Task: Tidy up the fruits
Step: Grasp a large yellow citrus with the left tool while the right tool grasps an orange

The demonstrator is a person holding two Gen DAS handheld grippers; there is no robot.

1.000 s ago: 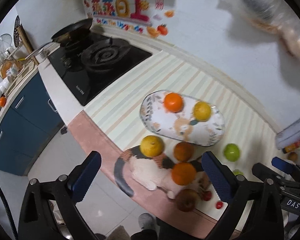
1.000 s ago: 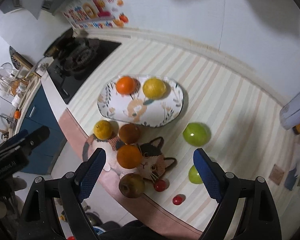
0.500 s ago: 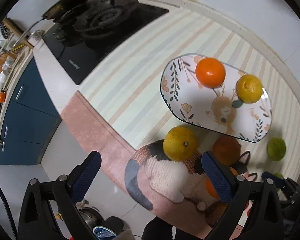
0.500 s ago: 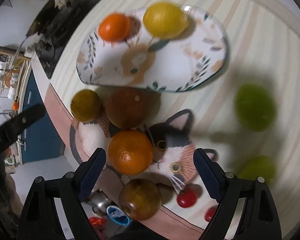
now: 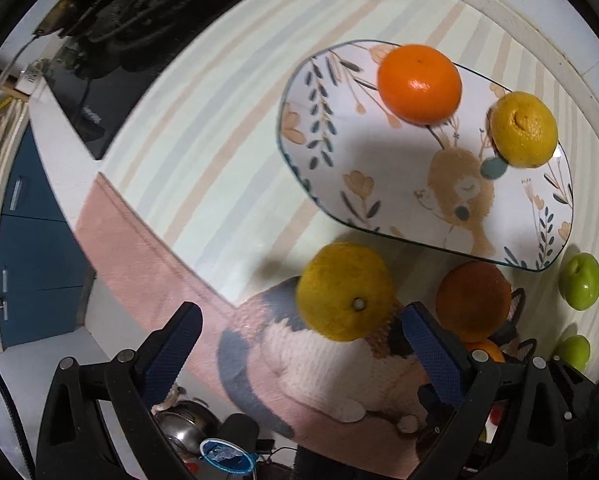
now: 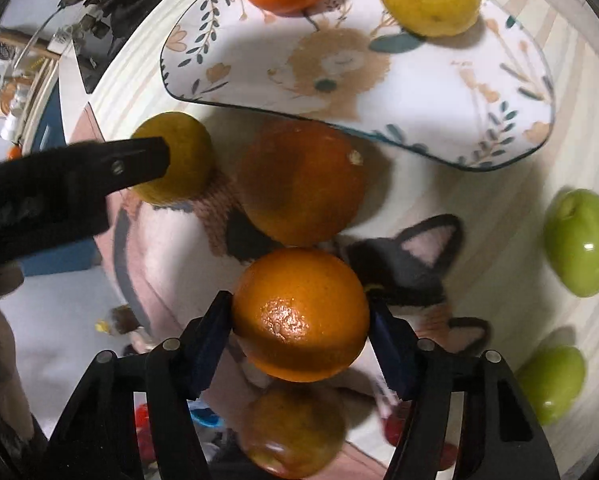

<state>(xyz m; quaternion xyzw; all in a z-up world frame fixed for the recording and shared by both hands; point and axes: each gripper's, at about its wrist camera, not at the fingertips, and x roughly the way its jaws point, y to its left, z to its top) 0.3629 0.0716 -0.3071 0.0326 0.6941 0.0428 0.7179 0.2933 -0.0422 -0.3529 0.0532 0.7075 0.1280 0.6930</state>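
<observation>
While two fruits, a bright orange mandarin point(image 5: 419, 84) and a yellow citrus point(image 5: 525, 130), already lie on the oval white plate with leaf and animal print point(image 5: 319, 136), most of the sorting looks undone. Right gripper point(image 6: 301, 330) has its blue pads pressed to both sides of a glossy orange point(image 6: 301, 314) on the cat-shaped woven mat point(image 6: 415, 256). Left gripper point(image 5: 299, 350) is spread wide, empty, with a dull yellow citrus point(image 5: 345, 292) just ahead of its jaws. A dark orange fruit point(image 6: 301, 182) beside the plate, two green apples point(image 6: 579, 240) and a brownish fruit point(image 6: 295, 432) wait. Underneath is a pastel striped counter cover point(image 5: 203, 136); a black gas hob point(image 5: 111, 40) and blue cabinets point(image 5: 31, 248) sit to the left
</observation>
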